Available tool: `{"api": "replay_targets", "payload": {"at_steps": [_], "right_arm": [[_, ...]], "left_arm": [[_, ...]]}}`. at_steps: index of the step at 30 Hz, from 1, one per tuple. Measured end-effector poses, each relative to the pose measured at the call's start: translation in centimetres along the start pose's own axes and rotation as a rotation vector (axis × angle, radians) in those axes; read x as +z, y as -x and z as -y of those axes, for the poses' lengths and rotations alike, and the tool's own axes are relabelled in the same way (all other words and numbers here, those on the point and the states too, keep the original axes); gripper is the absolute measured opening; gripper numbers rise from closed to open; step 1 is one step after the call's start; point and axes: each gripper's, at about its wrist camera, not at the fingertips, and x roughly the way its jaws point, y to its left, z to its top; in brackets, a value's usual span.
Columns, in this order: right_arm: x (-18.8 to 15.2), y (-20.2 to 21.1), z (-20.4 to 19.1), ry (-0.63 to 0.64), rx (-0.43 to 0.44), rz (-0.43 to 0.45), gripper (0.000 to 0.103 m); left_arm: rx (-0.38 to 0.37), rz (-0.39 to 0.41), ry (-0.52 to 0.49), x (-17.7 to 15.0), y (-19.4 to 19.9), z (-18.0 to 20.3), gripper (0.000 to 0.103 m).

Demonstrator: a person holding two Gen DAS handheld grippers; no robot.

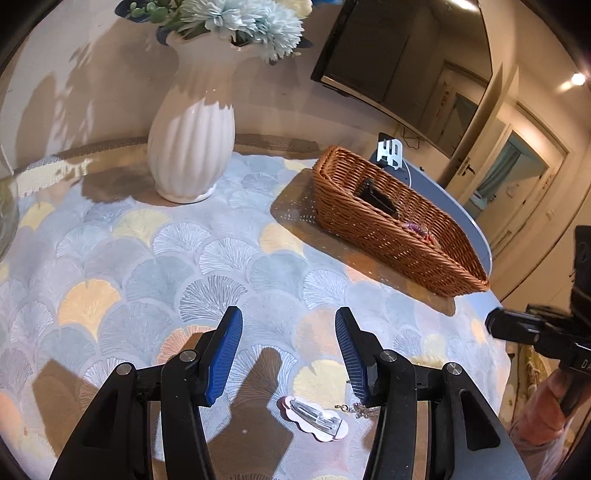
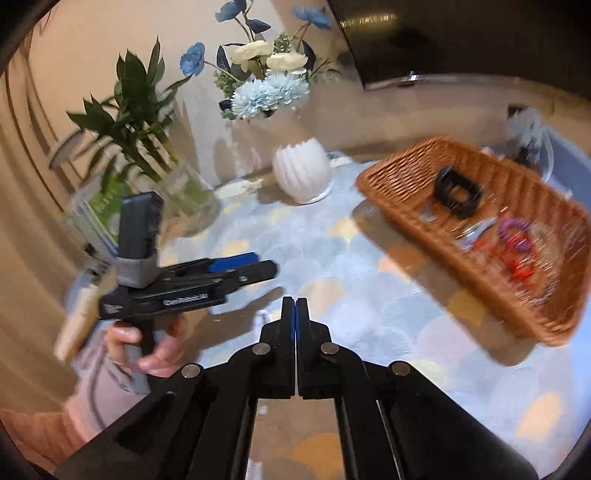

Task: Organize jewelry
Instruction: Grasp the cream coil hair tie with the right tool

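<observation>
Presently left gripper (image 1: 288, 354) half open, empty, poised above hair clip (image 1: 314, 415) on cloth at its 6 o'clock, likely next pickup. Right gripper (image 2: 295, 314) clenched, empty. Basket (image 1: 369, 218) at 2 o'clock collects sorted pieces.

We see a pastel blue, yellow and peach fan-patterned tablecloth (image 1: 207, 258), white ribbed vase (image 1: 192, 147), brown woven basket (image 1: 369, 225), pale blue flowers (image 1: 236, 18).
</observation>
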Motion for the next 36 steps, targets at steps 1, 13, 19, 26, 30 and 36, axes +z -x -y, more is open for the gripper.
{"api": "replay_targets", "payload": {"at_steps": [1,13,19,26,30,36], "right_arm": [[-0.2,-0.2,-0.4,0.031,-0.062,-0.014,0.001],[-2.6,-5.9,2.1,0.011,-0.148,-0.168,0.011],[-2.1,-6.8,0.7,0.085,-0.193,-0.155,0.037],[-2.4,-9.8,0.0,0.182,-0.296,-0.234,0.023],[-2.6,-10.0,-1.7,0.244,-0.281,-0.25,0.013],[-1.3,-4.6,-4.6,0.221,-0.095,-0.112,0.012]], "left_arm": [[0.0,-0.001,0.0,0.0,0.0,0.0,0.054],[-0.008,-0.015,-0.018,-0.1,-0.2,0.4,0.054],[-0.015,-0.013,-0.005,0.0,-0.1,0.2,0.054],[-0.009,-0.005,-0.012,0.0,0.1,0.5,0.054],[-0.004,0.013,0.0,0.2,0.6,0.2,0.054],[-0.027,0.056,0.034,0.6,1.9,-0.6,0.054]]}}
